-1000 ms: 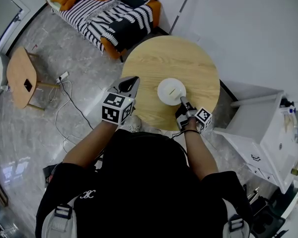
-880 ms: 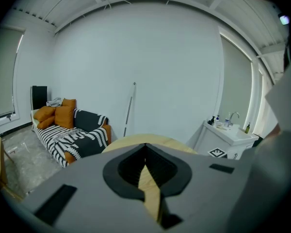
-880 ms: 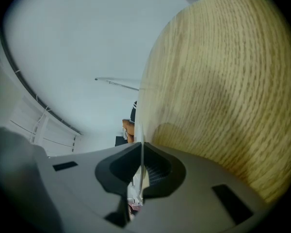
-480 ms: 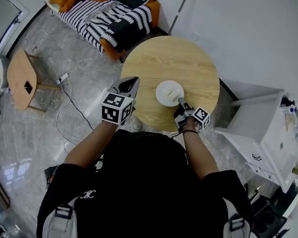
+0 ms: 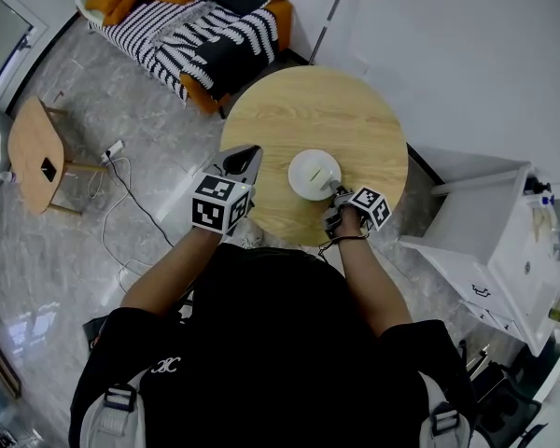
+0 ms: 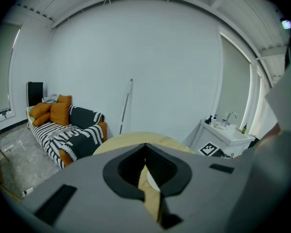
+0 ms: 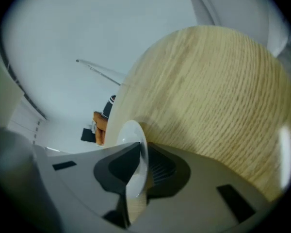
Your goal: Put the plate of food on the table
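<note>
The table (image 5: 299,110) is pale, matt, fine-grained wood; the plate (image 5: 310,169) smooth glossy white; the floor (image 5: 56,241) polished grey stone.

No legible words; square markers (image 5: 222,203) on left gripper (image 5: 245,153) and right gripper (image 5: 332,192).

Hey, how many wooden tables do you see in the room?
2. A round table in front of the person, beneath the plate, and a small side table at the far left.
</note>
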`<move>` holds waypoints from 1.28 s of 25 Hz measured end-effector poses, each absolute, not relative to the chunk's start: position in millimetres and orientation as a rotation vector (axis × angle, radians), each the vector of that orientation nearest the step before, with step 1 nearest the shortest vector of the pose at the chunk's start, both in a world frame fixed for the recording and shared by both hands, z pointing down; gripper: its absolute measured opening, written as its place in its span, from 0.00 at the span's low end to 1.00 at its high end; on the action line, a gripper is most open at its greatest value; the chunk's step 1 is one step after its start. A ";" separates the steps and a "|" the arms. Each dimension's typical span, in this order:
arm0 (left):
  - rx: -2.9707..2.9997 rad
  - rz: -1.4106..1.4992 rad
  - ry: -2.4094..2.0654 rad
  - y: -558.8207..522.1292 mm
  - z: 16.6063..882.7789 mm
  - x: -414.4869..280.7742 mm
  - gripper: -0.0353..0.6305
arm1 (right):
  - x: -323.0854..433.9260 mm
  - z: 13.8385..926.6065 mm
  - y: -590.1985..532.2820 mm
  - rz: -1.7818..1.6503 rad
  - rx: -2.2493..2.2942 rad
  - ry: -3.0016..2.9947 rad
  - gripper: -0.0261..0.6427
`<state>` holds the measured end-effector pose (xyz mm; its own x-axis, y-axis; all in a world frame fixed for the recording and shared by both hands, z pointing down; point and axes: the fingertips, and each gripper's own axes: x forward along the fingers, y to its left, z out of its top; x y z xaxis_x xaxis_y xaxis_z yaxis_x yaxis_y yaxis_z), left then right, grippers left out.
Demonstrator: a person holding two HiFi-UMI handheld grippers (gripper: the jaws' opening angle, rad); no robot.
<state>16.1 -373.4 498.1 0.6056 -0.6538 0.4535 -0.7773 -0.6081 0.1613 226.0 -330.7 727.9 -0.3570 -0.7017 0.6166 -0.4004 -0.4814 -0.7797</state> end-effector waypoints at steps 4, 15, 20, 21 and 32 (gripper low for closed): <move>2.495 0.503 -1.147 -374.8 498.8 16.2 0.06 | 229.7 727.2 -333.5 -1.924 -1.921 1.585 0.13; 2.498 0.497 -1.108 -377.6 502.2 10.6 0.06 | 238.8 722.0 -328.3 -1.850 -2.060 1.527 0.15; 2.512 0.481 -1.073 -382.5 501.8 13.7 0.06 | 254.9 709.4 -321.7 -1.739 -2.125 1.480 0.14; 2.516 0.478 -1.063 -383.3 501.4 15.5 0.06 | 255.7 705.2 -321.3 -1.719 -2.130 1.499 0.07; 2.585 0.478 -0.921 -386.7 500.7 45.8 0.06 | 251.0 645.4 -326.3 -1.475 -2.157 1.749 0.05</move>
<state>45.8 -386.7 500.7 0.7310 -0.5348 0.4238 -0.6545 -0.7253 0.2137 251.0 -326.3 645.4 -0.0590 -0.7617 0.6453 -0.7644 -0.3812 -0.5200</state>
